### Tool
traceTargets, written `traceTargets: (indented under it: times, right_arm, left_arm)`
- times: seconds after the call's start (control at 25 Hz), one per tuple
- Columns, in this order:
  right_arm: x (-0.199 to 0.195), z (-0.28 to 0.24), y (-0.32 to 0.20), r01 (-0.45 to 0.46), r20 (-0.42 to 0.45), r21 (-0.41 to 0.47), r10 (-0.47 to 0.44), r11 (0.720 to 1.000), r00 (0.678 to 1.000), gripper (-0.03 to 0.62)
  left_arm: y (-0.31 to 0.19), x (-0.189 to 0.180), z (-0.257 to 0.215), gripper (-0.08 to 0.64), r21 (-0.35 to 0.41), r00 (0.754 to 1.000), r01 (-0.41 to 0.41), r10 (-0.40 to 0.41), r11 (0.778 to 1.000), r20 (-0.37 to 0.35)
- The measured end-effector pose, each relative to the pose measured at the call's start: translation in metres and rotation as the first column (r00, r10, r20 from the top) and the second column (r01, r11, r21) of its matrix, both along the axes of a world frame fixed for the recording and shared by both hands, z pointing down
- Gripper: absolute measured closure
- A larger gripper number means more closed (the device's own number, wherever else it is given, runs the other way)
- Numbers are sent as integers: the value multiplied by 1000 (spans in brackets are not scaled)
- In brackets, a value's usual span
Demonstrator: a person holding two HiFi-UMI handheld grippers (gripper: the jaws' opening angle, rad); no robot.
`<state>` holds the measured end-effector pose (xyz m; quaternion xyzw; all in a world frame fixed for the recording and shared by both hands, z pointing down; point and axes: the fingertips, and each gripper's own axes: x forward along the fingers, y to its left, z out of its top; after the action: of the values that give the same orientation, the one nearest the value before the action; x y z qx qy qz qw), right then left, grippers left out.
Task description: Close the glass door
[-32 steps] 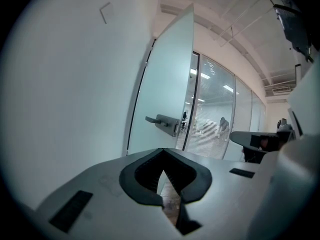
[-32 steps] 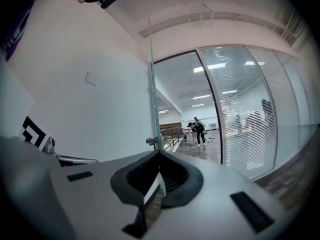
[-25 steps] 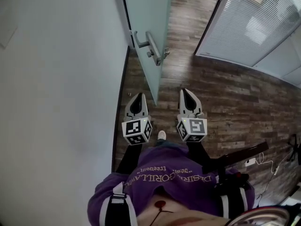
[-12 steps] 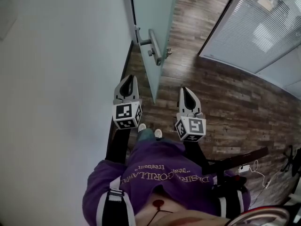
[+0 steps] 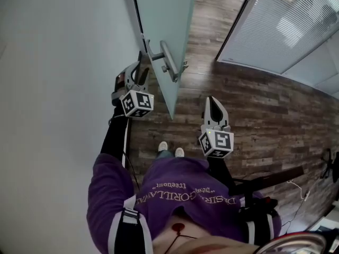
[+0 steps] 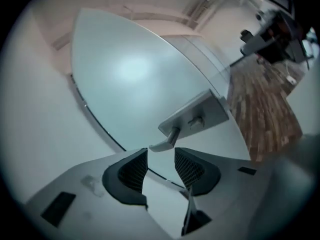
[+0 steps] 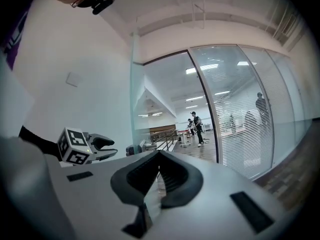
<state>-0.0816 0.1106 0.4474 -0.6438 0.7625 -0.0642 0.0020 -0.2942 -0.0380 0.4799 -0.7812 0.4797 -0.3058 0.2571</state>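
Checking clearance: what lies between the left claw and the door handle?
Nothing: in the left gripper view the left claw, jaws just opened, empty, faces the door handle directly.

Glass door (image 5: 164, 30) top cut off by upper edge; distant people (image 7: 194, 126) tiny.

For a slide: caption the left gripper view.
Left gripper, jaws just opened and empty, lines up on the lever handle of the glass door.

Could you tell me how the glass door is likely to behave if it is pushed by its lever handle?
The glass door is one tall, frosted pane, so it will probably swing as a stiff, fairly heavy piece rather than flex. Its lever handle looks like smooth metal, so a grip on it may slip.
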Motion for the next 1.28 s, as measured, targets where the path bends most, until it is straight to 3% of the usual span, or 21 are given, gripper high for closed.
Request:
traceTargets:
  times: [0.08,0.16,0.4,0.48,0.64,0.84,1.28]
  right_arm:
    - [1,-2,-3,-20,-8,0,20,1000,1000,603]
    - [3,-1,-5,-42,-17,-1,42,999,999,603]
    - [9,-5,-7,-89,-27,-7,88,996,996,603]
    - [9,-6,-7,-100,-29,-7,100,995,995,603]
    - [5,-1,-14,-116,-35,-17,116,993,993,603]
    - [2,3,-19,-131,-36,-23,130,991,991,603]
    - [-23,8,-30,-144,-49,-32,142,989,989,603]
  left_arm:
    - [-18,3,13,417,14,981,-40,37,999,191]
    - [-34,8,22,417,30,946,-76,63,997,318]
    - [-56,30,21,382,87,869,-167,105,982,484]
    - [-59,35,22,382,92,855,-190,118,977,504]
    - [-67,39,24,383,120,868,-198,116,973,483]
    - [-71,40,23,412,136,860,-183,92,974,501]
    - [-74,45,26,419,101,853,-186,110,977,509]
